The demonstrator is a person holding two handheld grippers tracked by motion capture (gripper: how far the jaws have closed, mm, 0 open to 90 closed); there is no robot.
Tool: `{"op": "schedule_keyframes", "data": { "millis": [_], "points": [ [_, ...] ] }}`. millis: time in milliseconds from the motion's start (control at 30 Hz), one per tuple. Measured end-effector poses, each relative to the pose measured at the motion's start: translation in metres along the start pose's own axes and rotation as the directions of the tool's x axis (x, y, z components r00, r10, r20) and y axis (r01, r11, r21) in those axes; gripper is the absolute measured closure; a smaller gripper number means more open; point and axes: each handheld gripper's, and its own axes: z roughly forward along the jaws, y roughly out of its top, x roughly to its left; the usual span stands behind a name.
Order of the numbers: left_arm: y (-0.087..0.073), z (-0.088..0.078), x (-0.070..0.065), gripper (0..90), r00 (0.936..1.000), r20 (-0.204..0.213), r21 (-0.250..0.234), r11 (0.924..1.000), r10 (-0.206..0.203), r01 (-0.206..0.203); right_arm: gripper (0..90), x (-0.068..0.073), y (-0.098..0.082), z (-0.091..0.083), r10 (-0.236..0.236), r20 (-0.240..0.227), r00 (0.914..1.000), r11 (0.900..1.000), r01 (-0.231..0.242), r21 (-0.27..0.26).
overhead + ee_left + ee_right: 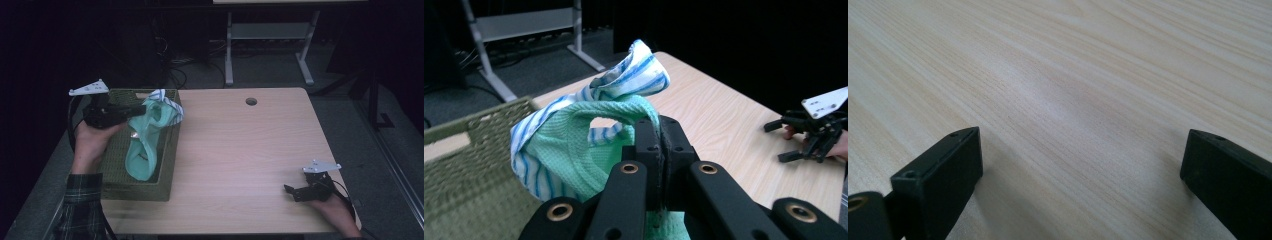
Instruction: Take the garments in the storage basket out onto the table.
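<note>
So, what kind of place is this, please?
Probably a lab or office workspace: a plain wooden desk with a cable hole, cables on the grey floor, and the metal legs of another desk behind.

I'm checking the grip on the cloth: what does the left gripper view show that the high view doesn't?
Left gripper view: the left tool's jaws closed together on the mint cloth, a blue-striped cloth bunched with it. High view: the mint cloth trailing down into the green basket and the forearms. Both: the cloths, the basket, the table and the right tool, open.
</note>
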Motion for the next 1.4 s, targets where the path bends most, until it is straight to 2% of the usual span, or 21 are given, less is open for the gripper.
{"op": "schedule_keyframes", "data": {
  "millis": [433,667,1067,1400],
  "points": [
    [0.033,0.011,-0.023,87.9,0.9959,0.071,-0.045,0.9976,0.055,-0.052,3.2,0.0,0.0,0.0,0.0,0.0,1.0,1.0,0.0,0.0],
    [0.04,0.025,-0.034,87.9,0.991,0.114,-0.048,0.9968,0.069,-0.064,3.2,0.0,0.0,0.0,0.0,0.0,1.0,1.0,0.0,-0.001],
    [0.048,0.059,-0.058,87.9,0.9785,0.182,-0.049,0.9947,0.098,-0.09,3.2,0.0,0.0,0.0,0.0,0.0,1.0,1.0,0.0,-0.001],
    [0.05,0.09,-0.081,87.9,0.9646,0.239,-0.041,0.9937,0.111,-0.104,3.1,0.0,0.0,0.0,0.0,0.0,1.0,1.0,0.0,-0.001]
  ]
}}
